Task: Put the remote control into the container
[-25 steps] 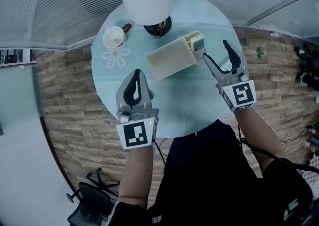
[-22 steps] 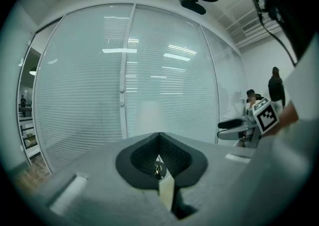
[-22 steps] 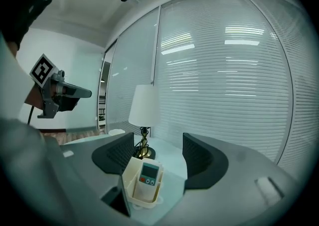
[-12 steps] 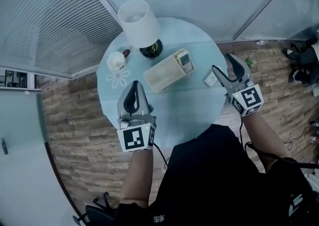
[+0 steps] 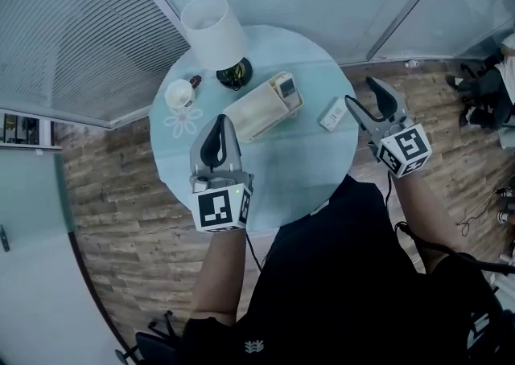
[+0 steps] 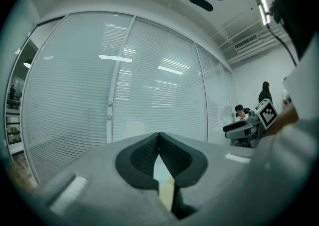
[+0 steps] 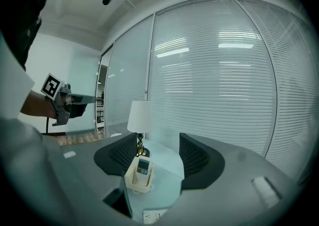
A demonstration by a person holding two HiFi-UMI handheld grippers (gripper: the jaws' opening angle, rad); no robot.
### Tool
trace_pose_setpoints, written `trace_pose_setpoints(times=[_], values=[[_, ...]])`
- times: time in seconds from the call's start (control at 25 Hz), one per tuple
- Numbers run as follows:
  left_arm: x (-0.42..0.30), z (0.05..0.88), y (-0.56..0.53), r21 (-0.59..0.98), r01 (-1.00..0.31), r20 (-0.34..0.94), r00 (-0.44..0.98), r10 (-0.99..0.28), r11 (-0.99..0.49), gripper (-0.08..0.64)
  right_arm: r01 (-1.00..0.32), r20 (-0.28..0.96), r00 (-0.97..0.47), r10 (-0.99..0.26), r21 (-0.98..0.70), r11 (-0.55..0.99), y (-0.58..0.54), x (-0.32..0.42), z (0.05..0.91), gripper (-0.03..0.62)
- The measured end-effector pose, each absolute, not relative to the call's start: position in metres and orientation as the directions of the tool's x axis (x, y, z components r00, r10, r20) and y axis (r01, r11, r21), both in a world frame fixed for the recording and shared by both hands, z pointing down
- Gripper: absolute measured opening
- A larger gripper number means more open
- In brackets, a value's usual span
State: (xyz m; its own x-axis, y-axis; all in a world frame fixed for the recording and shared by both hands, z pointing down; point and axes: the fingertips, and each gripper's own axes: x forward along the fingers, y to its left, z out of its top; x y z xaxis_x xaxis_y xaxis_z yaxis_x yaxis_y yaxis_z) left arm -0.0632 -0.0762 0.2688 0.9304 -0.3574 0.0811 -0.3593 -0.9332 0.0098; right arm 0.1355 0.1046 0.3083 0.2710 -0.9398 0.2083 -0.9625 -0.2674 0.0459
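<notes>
The cream container (image 5: 256, 112) lies in the middle of the round glass table (image 5: 298, 170). The remote control (image 5: 285, 88) stands in its right end, its display facing out; the right gripper view shows the remote (image 7: 143, 167) upright in the container (image 7: 135, 179). My right gripper (image 5: 364, 93) hovers off the table's right edge, well apart from the container. It is open, its jaws have just been closing a little, and nothing is between them. My left gripper (image 5: 219, 125) is shut and empty over the table's near left part.
A white-shaded lamp (image 5: 212, 32) stands at the table's back, with a white cup (image 5: 179, 94) to its left. A small white flat item (image 5: 332, 113) lies near the right edge. Blind-covered glass walls curve behind the table. Wood floor surrounds it.
Both grippers have drawn back from the container toward my body, the right one swinging out past the table's right edge. The small white item has come into sight.
</notes>
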Motion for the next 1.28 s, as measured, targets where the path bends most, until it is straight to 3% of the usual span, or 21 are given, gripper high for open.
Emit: trace_pose_setpoints(times=[0.28,0.6,1.0,1.28], values=[[-0.043,0.263,-0.065,0.006,-0.435,0.064,0.899,-0.434,-0.901,0.0,-0.99,0.221,0.137,-0.966,0.017,-0.137,0.097,0.156,0.326,0.27],[-0.013,0.252,-0.033,-0.017,-0.601,0.076,0.796,-0.6,-0.799,0.0,-0.991,0.234,-0.12,-0.965,0.027,0.129,0.08,0.193,0.333,0.27],[0.004,0.284,0.006,-0.058,-0.76,0.13,0.638,-0.759,-0.648,0.0,-0.88,0.282,-0.461,-0.842,-0.022,0.474,0.077,0.193,0.382,0.27],[0.011,0.306,0.031,-0.033,-0.815,0.172,0.565,-0.807,-0.578,0.0,-0.818,0.296,-0.563,-0.772,-0.068,0.571,0.083,0.185,0.405,0.265]])
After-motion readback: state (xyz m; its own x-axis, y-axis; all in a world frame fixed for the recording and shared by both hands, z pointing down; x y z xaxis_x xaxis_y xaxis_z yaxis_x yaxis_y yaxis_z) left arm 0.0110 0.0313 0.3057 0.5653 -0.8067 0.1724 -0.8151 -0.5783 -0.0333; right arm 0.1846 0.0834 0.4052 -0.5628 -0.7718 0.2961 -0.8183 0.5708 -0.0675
